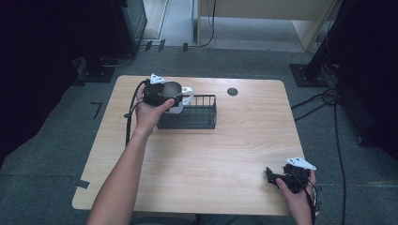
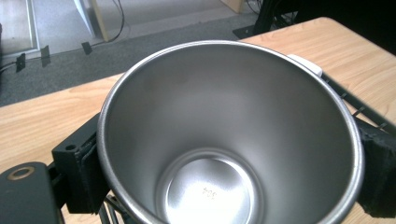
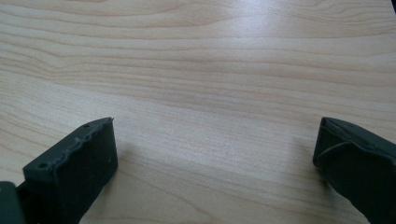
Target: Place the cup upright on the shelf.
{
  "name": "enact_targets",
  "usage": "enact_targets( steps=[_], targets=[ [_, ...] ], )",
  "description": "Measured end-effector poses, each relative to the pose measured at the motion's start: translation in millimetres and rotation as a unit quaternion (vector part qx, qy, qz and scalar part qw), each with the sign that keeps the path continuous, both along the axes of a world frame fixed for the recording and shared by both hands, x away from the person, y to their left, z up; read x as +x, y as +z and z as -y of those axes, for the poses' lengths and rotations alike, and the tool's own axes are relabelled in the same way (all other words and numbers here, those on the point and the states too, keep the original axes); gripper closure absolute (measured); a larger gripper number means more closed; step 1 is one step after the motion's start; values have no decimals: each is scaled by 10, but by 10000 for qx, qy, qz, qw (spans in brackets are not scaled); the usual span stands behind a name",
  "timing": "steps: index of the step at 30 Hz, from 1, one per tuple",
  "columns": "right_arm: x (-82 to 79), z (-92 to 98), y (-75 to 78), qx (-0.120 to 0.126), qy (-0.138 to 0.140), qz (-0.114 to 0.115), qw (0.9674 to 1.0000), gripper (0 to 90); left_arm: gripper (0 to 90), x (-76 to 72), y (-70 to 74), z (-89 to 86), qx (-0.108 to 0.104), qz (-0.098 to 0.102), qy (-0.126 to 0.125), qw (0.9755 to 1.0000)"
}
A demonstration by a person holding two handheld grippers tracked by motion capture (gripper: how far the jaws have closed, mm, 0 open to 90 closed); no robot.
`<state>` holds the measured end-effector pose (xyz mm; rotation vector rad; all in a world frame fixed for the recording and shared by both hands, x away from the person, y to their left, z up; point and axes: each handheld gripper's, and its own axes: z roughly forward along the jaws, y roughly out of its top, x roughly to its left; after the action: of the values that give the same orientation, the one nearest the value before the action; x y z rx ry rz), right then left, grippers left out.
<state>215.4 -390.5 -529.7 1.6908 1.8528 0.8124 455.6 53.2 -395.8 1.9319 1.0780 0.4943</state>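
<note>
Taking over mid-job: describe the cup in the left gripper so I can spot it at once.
On the wooden table, find the black wire basket near the far edge. At its left end, the left gripper holds a steel mug: shiny, empty inside, with a white handle.

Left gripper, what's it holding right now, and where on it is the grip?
The left gripper holds a steel mug, one jaw on each side of its outer wall just below the rim, at the wire basket.
</note>
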Motion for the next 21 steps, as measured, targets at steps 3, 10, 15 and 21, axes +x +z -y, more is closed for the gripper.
enact_targets(
  steps=[3, 10, 15, 21],
  targets=[
    [0, 0, 0, -3, 2, 3, 10000, 0, 68, -2, -102, 2, 92, -53, 14, 9999],
    [0, 0, 0, -2, 2, 1, 10000, 0, 66, -26, -213, 22, 313, -51, 32, 9995],
    [0, 1, 0, -3, 2, 2, 10000, 0, 60, -30, -215, 20, 297, -84, -26, 9995],
    [0, 0, 0, 0, 0, 0, 10000, 0, 0, -31, -168, -85, -209, -101, 3, 9997]
  ],
)
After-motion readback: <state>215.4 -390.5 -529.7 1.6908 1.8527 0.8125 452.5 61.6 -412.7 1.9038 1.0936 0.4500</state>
